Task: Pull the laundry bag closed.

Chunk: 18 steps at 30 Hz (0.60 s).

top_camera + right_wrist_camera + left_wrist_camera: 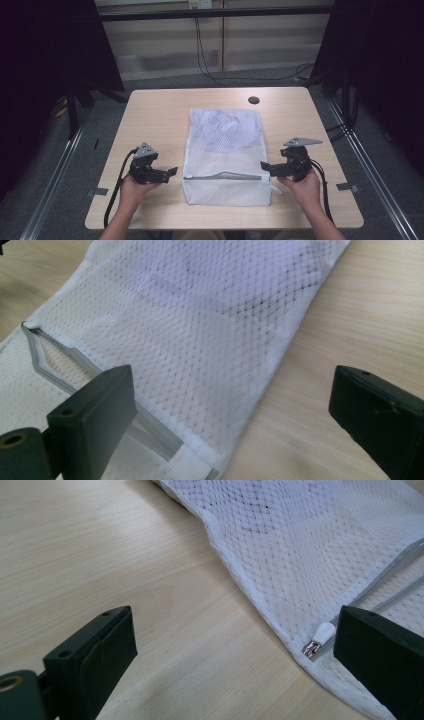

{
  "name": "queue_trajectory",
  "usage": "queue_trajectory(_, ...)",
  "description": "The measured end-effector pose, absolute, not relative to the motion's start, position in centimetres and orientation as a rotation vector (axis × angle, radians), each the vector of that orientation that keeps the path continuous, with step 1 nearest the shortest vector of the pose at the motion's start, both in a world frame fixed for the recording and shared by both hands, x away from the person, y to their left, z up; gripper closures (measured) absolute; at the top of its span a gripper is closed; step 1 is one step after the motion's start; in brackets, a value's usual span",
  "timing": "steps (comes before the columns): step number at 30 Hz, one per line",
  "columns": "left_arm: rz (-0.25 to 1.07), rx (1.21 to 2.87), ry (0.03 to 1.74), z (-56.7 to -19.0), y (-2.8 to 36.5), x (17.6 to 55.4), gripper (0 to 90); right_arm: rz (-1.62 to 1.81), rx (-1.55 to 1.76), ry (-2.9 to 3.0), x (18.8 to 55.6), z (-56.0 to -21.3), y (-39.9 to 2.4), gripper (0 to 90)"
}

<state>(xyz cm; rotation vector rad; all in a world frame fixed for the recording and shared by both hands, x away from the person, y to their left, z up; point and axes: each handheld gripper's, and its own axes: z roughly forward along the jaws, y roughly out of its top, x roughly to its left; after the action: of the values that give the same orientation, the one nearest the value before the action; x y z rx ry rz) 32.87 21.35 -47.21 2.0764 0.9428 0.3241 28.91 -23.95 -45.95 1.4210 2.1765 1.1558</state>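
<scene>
White mesh zip bag (226, 152) flat mid-table

What lies folded inside the white mesh bag (226, 150) is too veiled to identify.

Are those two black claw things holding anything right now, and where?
Nothing is held. The left gripper and right gripper stand open beside the white mesh bag, one at each side.
</scene>
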Motion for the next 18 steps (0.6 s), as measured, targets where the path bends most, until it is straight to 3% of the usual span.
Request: queue_trajectory(18,0.275,2.091,0.898,-46.9,20.6,32.9,3.6,1.163,1.356,2.197,29.1,-45.2,-20.3,3.9)
